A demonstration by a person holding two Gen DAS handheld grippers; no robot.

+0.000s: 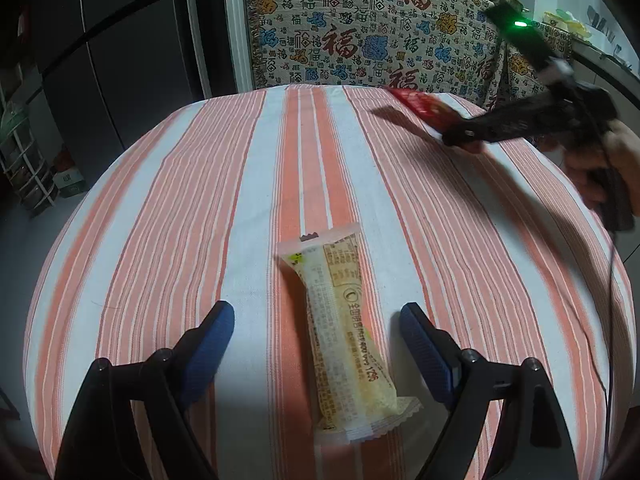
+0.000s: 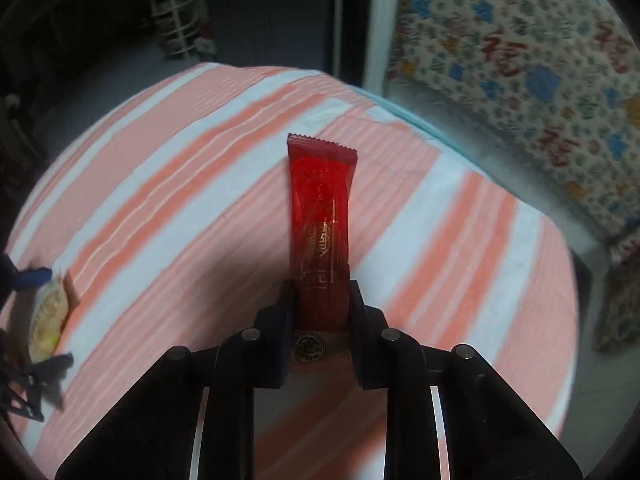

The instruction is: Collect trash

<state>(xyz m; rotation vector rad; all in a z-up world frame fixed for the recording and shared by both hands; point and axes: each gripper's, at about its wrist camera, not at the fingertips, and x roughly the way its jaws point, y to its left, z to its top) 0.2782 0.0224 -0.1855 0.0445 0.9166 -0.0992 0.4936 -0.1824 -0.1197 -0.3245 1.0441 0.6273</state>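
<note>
A pale yellow snack wrapper [image 1: 346, 332] lies lengthwise on the striped tablecloth [image 1: 200, 208]. My left gripper [image 1: 316, 328] stands open around it, a blue pad on each side, neither touching it. At the far right of the table my right gripper [image 1: 460, 136] is shut on a red wrapper [image 1: 420, 104], held in a person's hand [image 1: 600, 168]. In the right wrist view the red wrapper [image 2: 320, 216] sticks out forward from between the closed fingers of the right gripper [image 2: 322, 296], above the cloth. The yellow wrapper [image 2: 48, 316] and the left gripper show at that view's left edge.
A patterned cloth with red characters [image 1: 360, 36] covers furniture behind the table. A dark cabinet [image 1: 100, 60] and a white rack [image 1: 24, 168] stand on the left. The right gripper's cable [image 1: 610, 300] hangs over the table's right edge.
</note>
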